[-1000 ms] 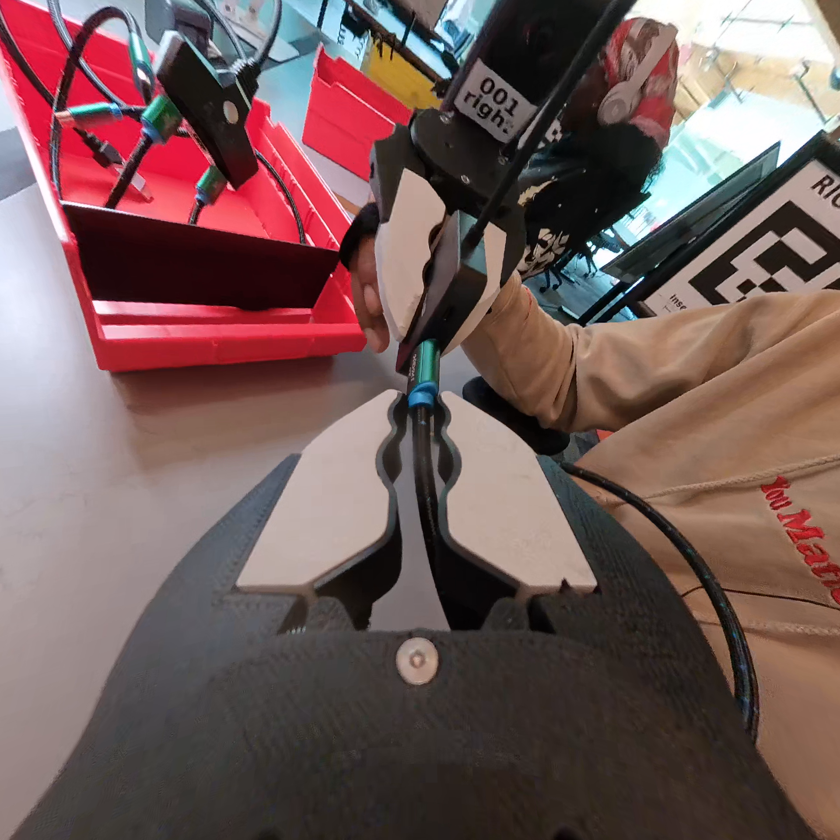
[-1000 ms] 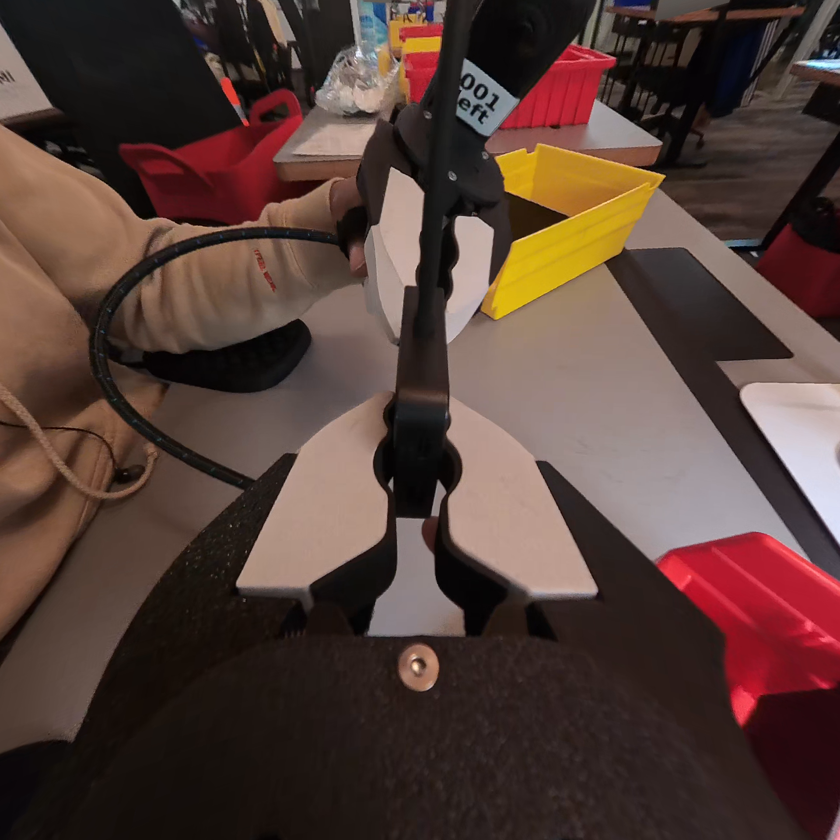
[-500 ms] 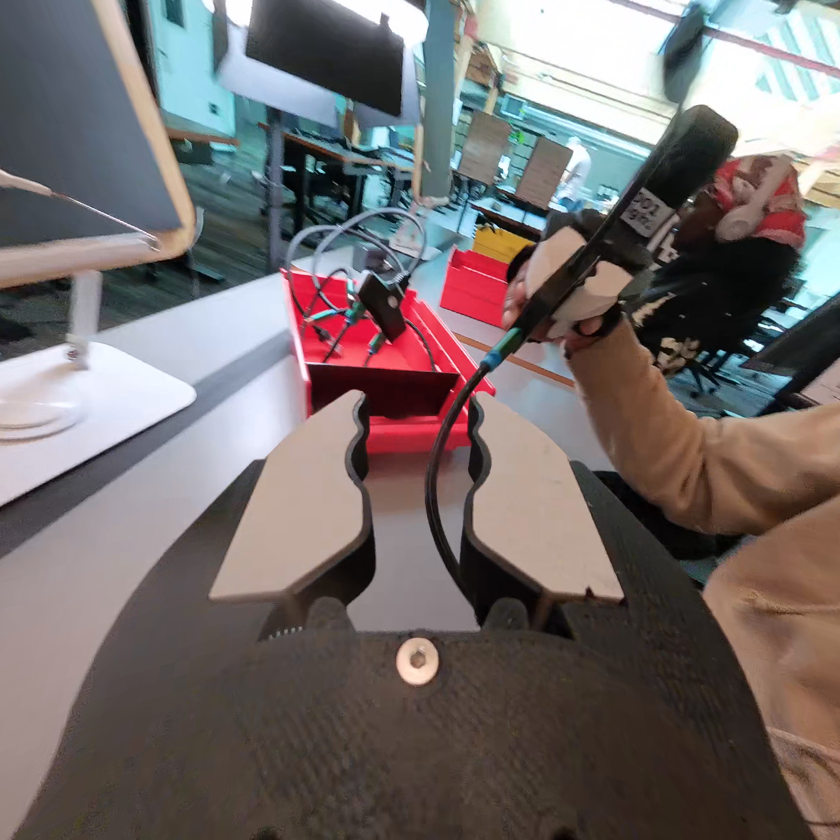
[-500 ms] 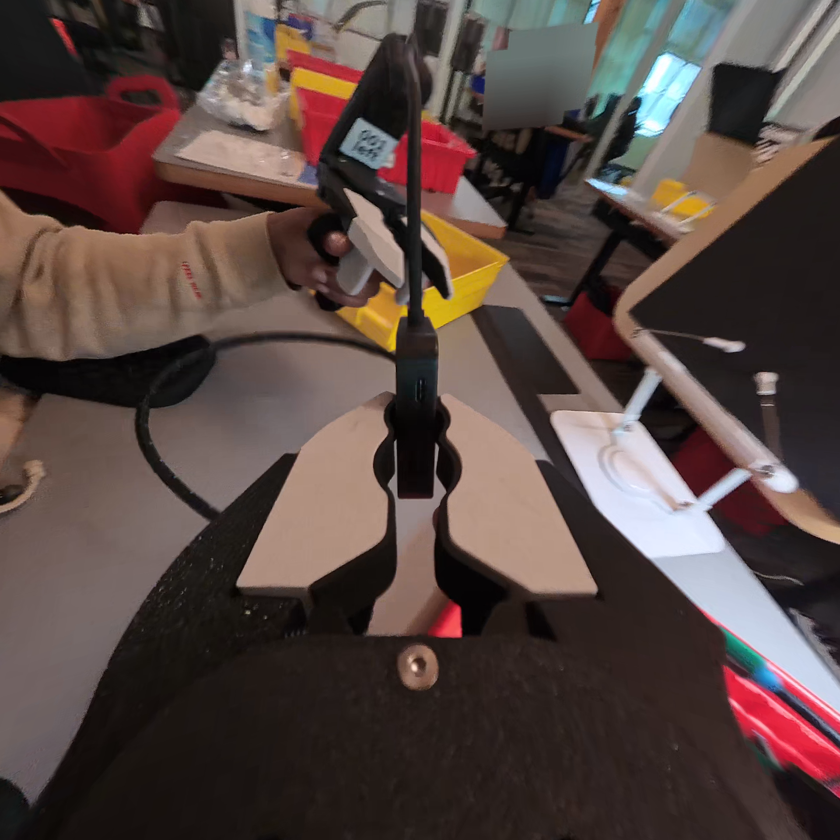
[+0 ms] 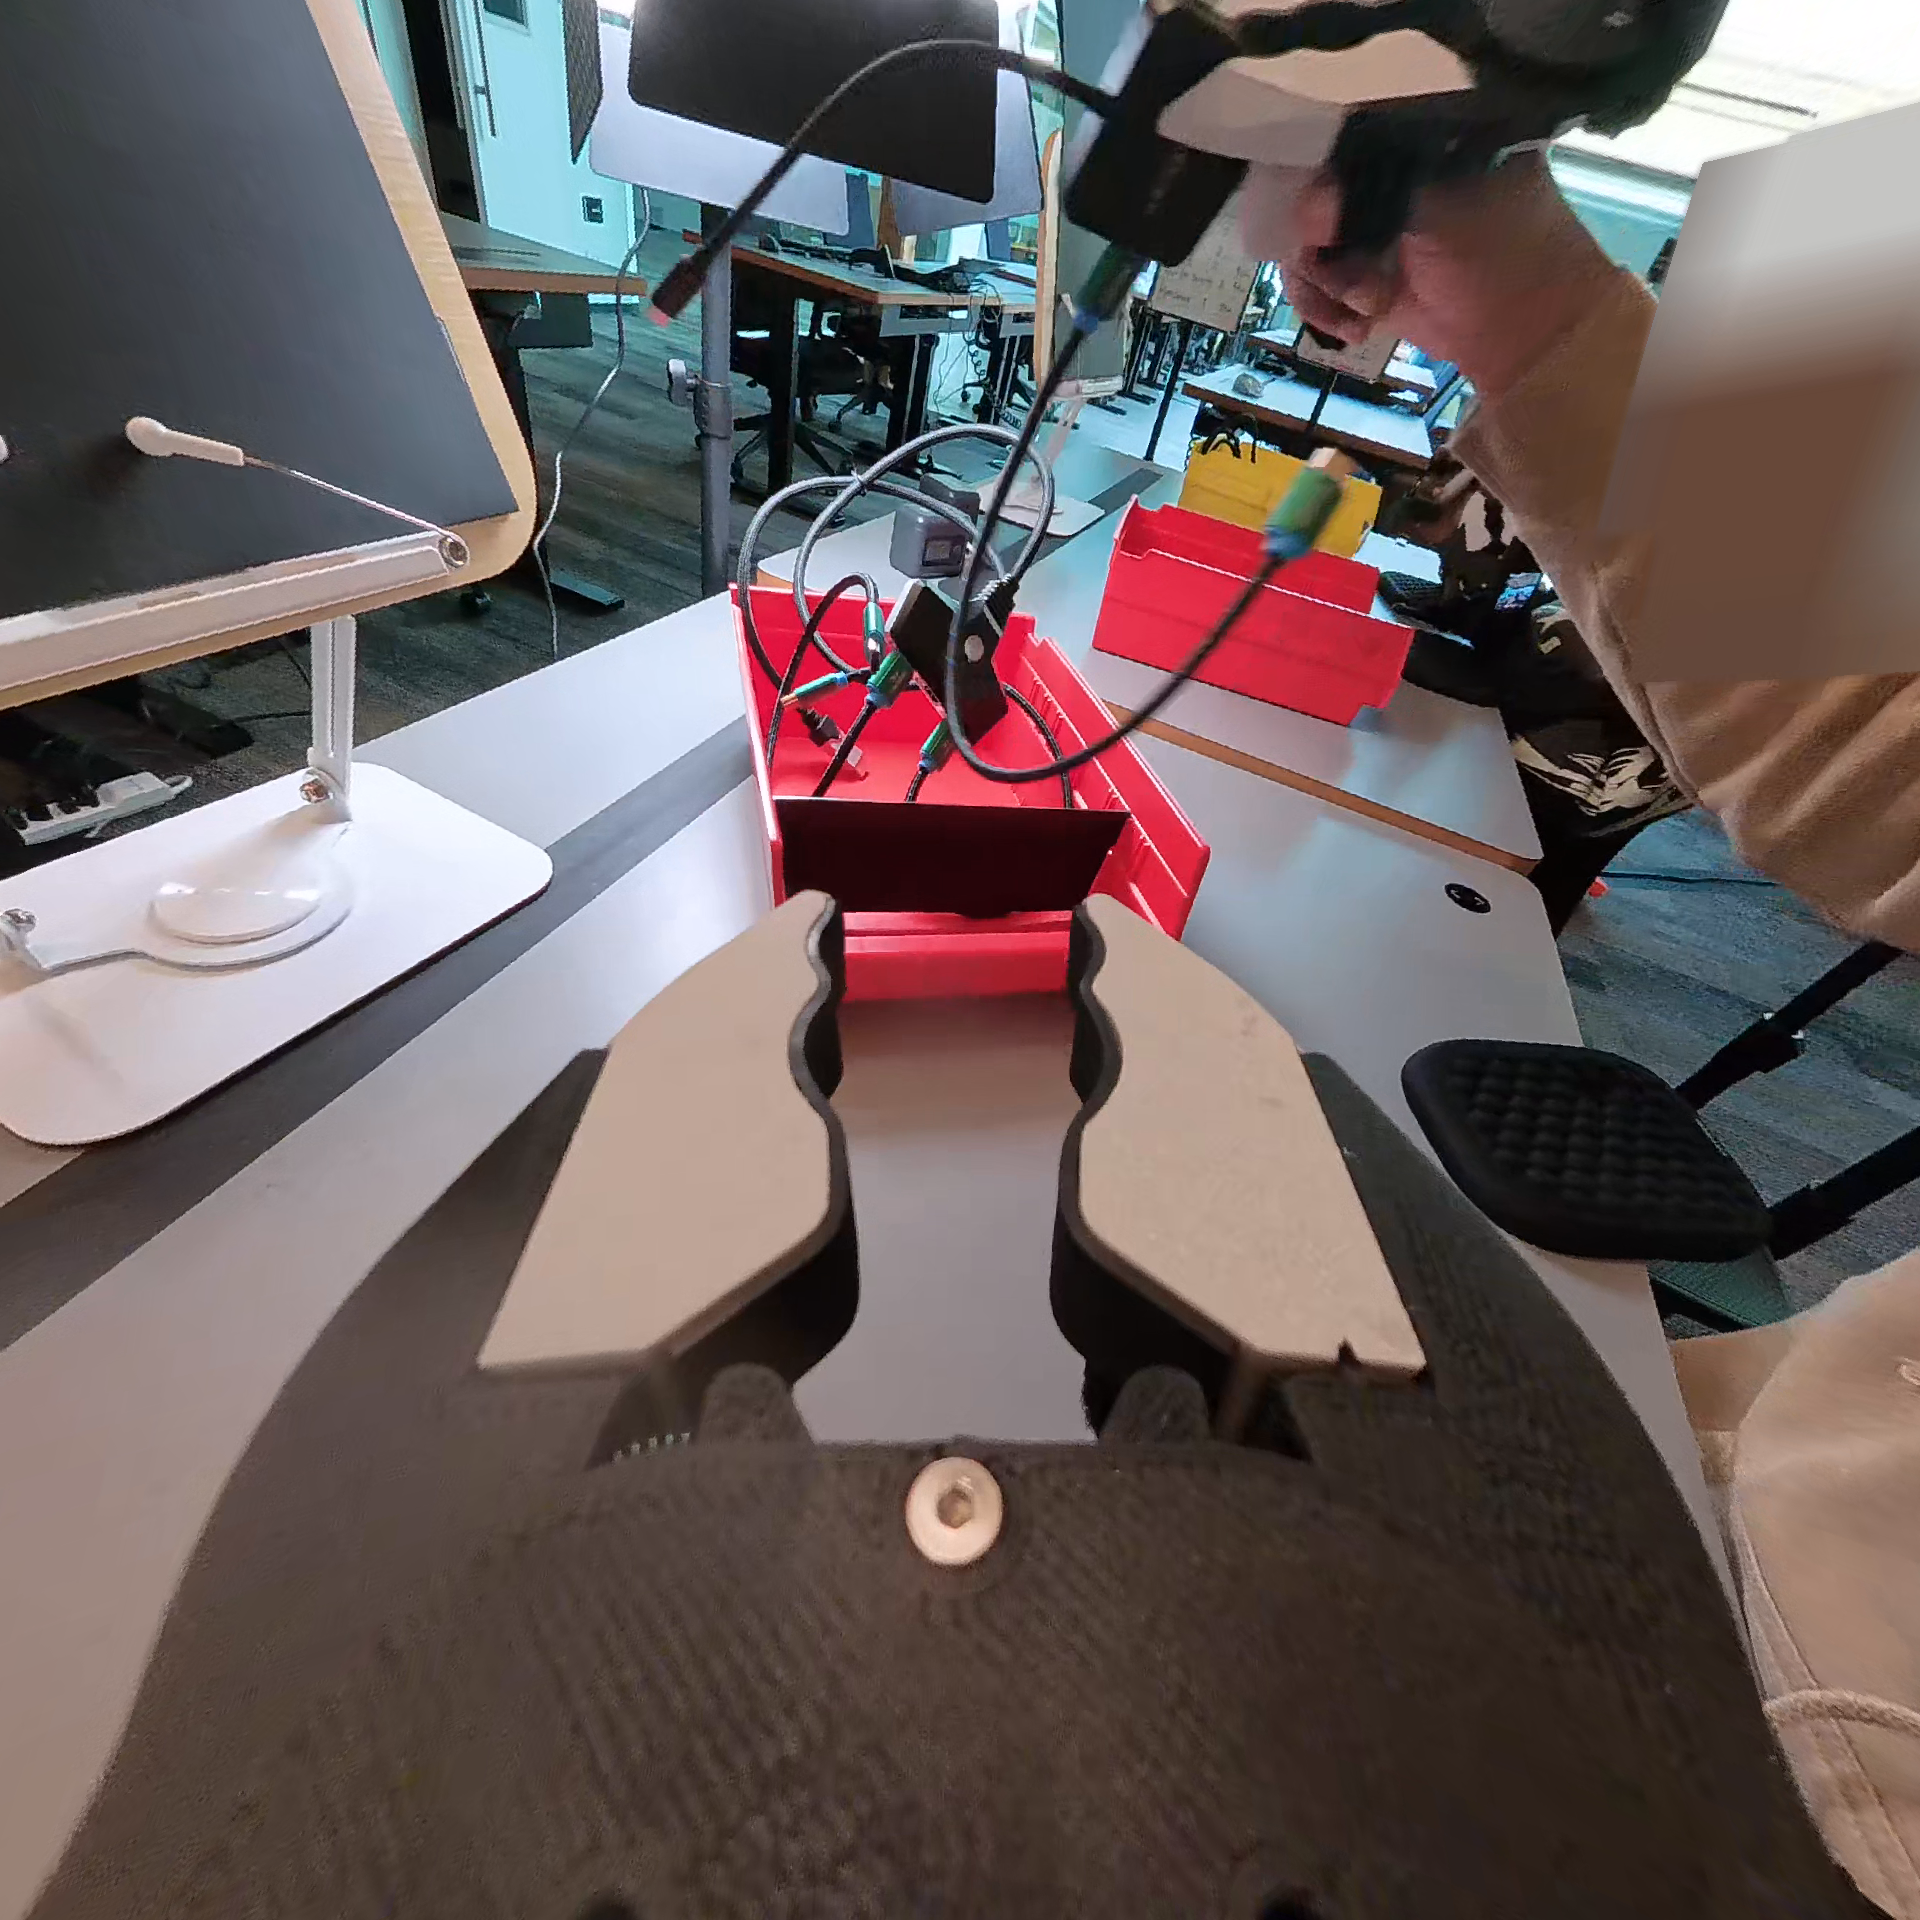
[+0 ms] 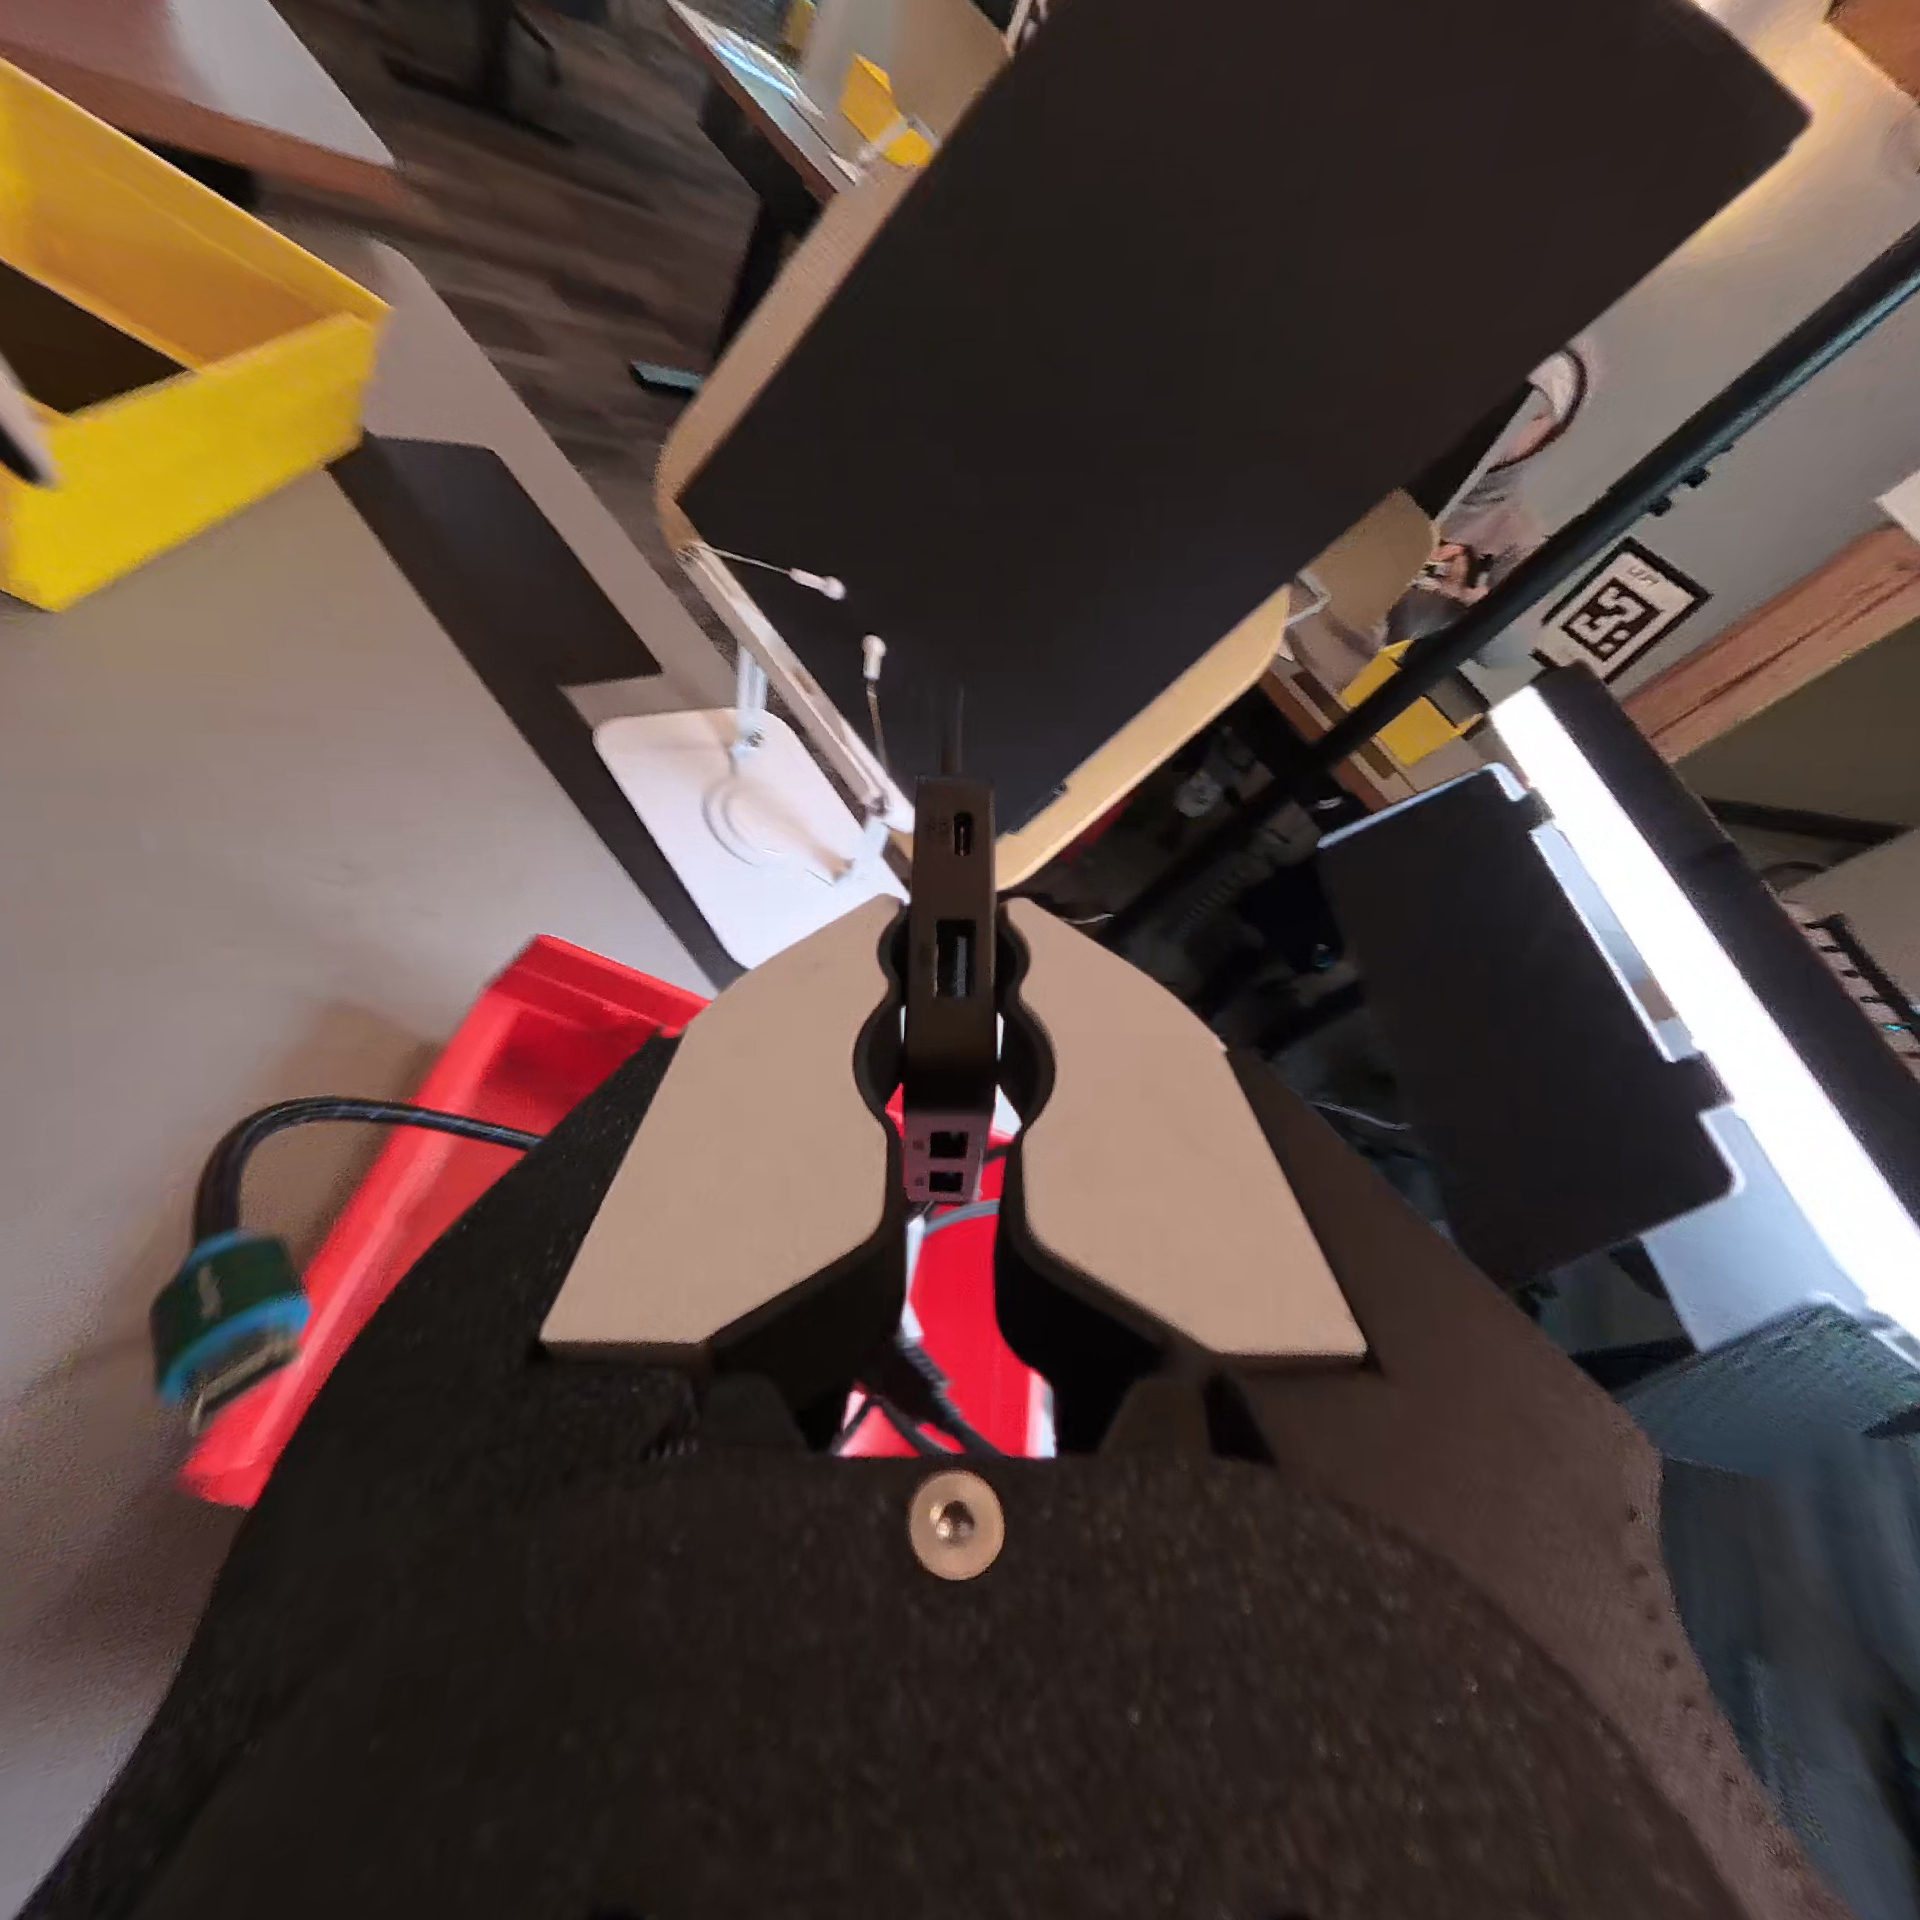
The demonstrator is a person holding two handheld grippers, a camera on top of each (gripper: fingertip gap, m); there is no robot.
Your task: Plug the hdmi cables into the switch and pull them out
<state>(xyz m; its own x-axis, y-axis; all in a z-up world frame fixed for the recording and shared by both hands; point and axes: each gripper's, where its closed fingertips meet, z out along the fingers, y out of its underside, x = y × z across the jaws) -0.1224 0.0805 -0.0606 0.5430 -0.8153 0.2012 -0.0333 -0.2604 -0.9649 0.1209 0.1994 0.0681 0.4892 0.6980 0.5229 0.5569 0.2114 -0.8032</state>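
My left gripper (image 5: 951,935) is open and empty, low over the grey table (image 5: 1351,935), facing a red bin (image 5: 1153,842). My right gripper (image 6: 951,914) is shut on a black switch (image 6: 948,997) and holds it in the air. In the left wrist view the right gripper (image 5: 1299,83) and switch (image 5: 1153,177) are at the top right. A black HDMI cable (image 5: 997,520) hangs from the switch by a green plug (image 5: 1101,281). Its free green-and-blue plug (image 6: 223,1320) dangles loose, and also shows in the left wrist view (image 5: 1299,509).
The red bin holds another black switch (image 5: 945,655) and several cables. A dark tilted panel on a white stand (image 5: 239,904) is at the left. A second red bin (image 5: 1247,623) sits farther back. A yellow bin (image 6: 177,436) is on the table. A black padded rest (image 5: 1579,1143) is at the right. My hands' fingertips stand some 30 cm from each other.
My left gripper opened and let go of the cable, which slid out from between its fingers. My right gripper lifted the switch with the cable hanging and swung over the red bin.
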